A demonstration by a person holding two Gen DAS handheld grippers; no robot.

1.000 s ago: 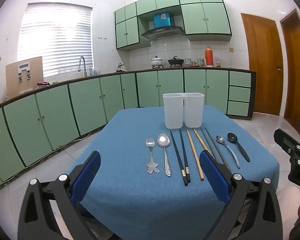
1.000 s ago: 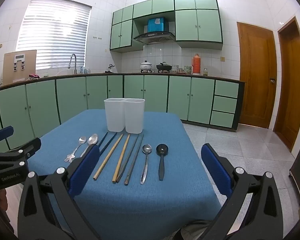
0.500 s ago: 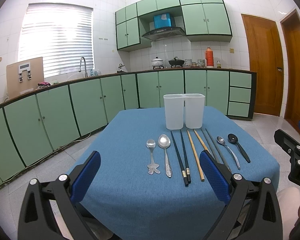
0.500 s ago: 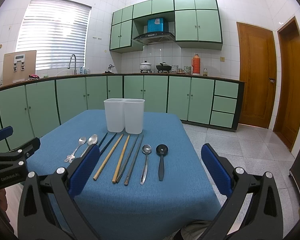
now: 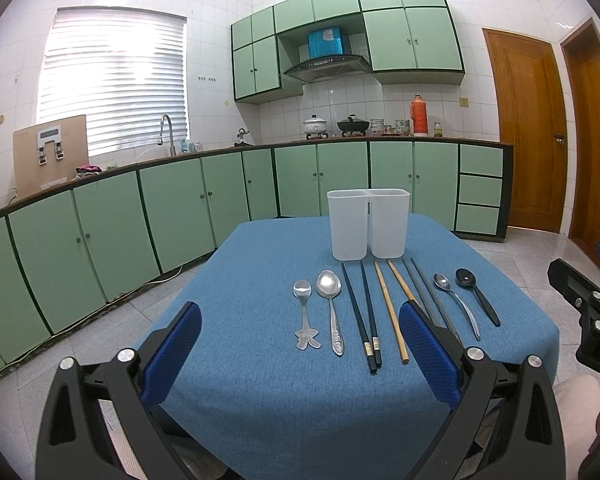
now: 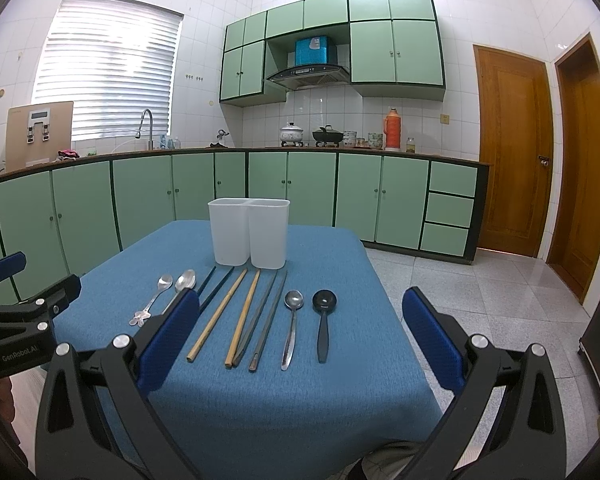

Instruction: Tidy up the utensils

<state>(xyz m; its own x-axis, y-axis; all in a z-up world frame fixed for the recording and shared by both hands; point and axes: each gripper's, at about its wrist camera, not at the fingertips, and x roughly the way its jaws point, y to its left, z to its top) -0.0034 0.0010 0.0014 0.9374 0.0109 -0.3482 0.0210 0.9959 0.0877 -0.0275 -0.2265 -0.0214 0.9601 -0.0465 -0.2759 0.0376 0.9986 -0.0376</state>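
A white two-compartment holder [image 5: 367, 222] [image 6: 249, 237] stands at the far side of the blue-clothed table [image 5: 260, 368] [image 6: 340, 384]. In front of it lie, left to right, a small steel spoon [image 5: 305, 313] [image 6: 153, 300], a larger steel spoon [image 5: 332, 308] [image 6: 185, 280], black chopsticks [image 5: 362, 316] [image 6: 216, 283], bamboo chopsticks [image 5: 390, 312] [image 6: 230, 314], grey chopsticks [image 5: 420, 284] [image 6: 266, 316], a steel spoon [image 5: 456, 304] [image 6: 291, 326] and a black spoon [image 5: 478, 296] [image 6: 324, 322]. My left gripper [image 5: 300, 348] and right gripper [image 6: 300, 340] hover open above the table's near edge, holding nothing.
Green cabinets [image 5: 180, 208] and a counter with a sink tap [image 5: 165, 132], pots [image 5: 314, 125] and a red thermos [image 5: 419, 115] run behind the table. Wooden doors [image 6: 514, 168] stand at the right. Tiled floor [image 6: 480, 280] surrounds the table.
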